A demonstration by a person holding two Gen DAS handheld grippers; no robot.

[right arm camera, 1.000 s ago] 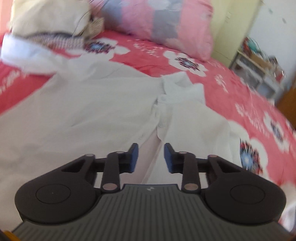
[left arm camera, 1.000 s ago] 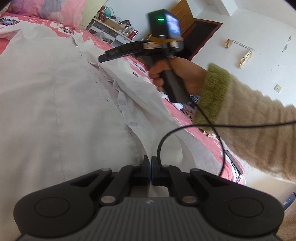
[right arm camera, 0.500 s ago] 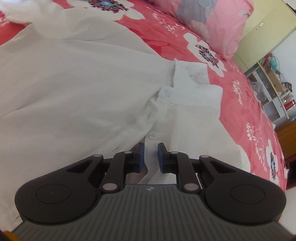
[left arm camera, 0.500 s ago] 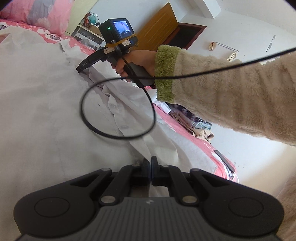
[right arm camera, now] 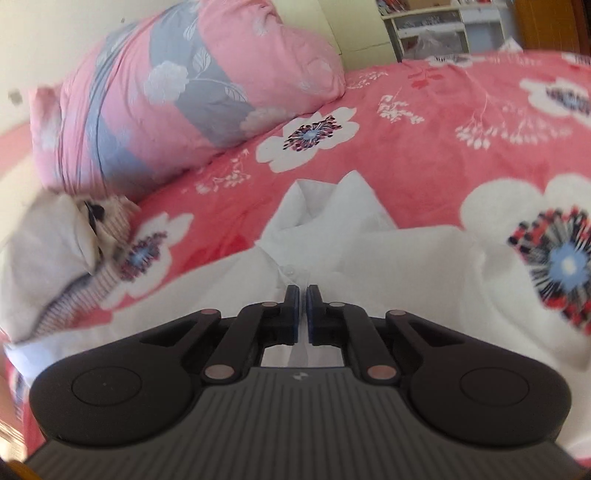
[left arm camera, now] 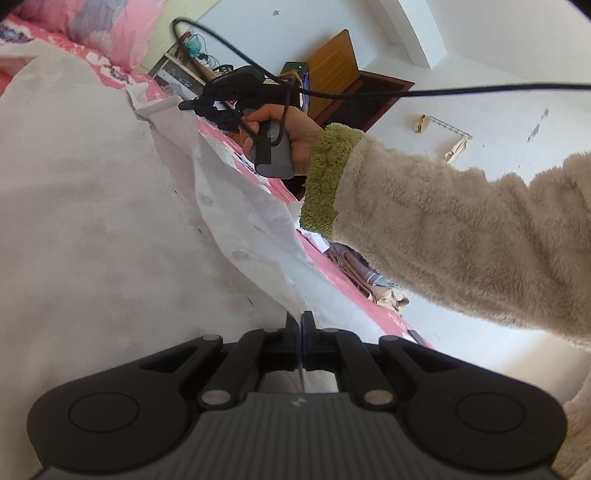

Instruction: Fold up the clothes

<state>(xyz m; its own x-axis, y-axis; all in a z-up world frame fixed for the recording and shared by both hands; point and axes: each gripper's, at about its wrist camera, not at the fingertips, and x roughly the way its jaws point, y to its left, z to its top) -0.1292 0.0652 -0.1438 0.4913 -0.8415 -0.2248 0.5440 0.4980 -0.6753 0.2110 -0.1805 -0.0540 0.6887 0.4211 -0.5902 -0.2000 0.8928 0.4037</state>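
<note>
The bed [right arm camera: 461,110], covered in a pink spread printed with large white flowers, carries everything here, and places below are given against it. A white button-up shirt [left arm camera: 92,221] lies spread across the middle of the bed, its collar [right arm camera: 332,199] pointing toward the head end, where a pink and grey floral pillow [right arm camera: 177,96] leans against the wall. Near the pillow, at the bed's edge in the right wrist view, sits a rumpled heap of striped and cream clothing [right arm camera: 62,258], blurred. More folded garments [left arm camera: 365,273] lie off the bed's other side, partly hidden behind the person's fleece sleeve [left arm camera: 461,229]. Beyond the head of the bed stands a white shelf unit [right arm camera: 424,26] with small items too unclear to name. The left gripper [left arm camera: 298,325] sits low over the bed with its jaws pressed together on the front placket edge of the shirt, a thin fold of white cloth running between the pads. The right gripper [right arm camera: 302,302], held in the right hand [left arm camera: 291,136], is up by the collar end of the bed; its blue-padded jaws are nearly together, with white fabric of the button placket caught in the narrow gap just below the top button [right arm camera: 290,271].
</note>
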